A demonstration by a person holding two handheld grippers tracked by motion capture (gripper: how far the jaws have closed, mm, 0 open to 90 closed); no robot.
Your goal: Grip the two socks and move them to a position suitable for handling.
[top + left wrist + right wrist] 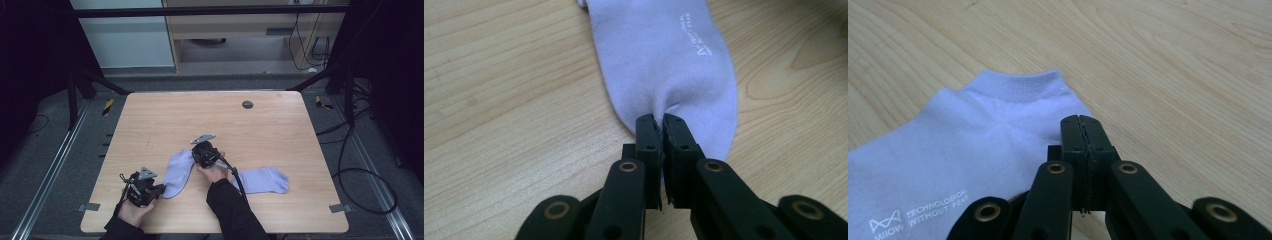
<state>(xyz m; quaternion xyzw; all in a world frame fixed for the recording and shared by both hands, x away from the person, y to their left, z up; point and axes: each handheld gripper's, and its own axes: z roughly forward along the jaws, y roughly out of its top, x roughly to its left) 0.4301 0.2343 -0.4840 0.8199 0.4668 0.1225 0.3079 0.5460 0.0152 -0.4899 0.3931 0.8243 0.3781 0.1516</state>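
Pinching the sock (179,172) at its toe, my left gripper (659,122) has its fingers clamped on fabric. Right gripper (1083,122) sits closed at the cuff end, the sock's length running between them on the desk (260,125).

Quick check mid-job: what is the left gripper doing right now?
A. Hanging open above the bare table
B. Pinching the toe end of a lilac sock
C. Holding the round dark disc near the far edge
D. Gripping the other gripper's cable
B. In the left gripper view, the left gripper has its jaws closed on a puckered fold at the rounded toe end of the lilac sock, which lies flat on the wooden table.
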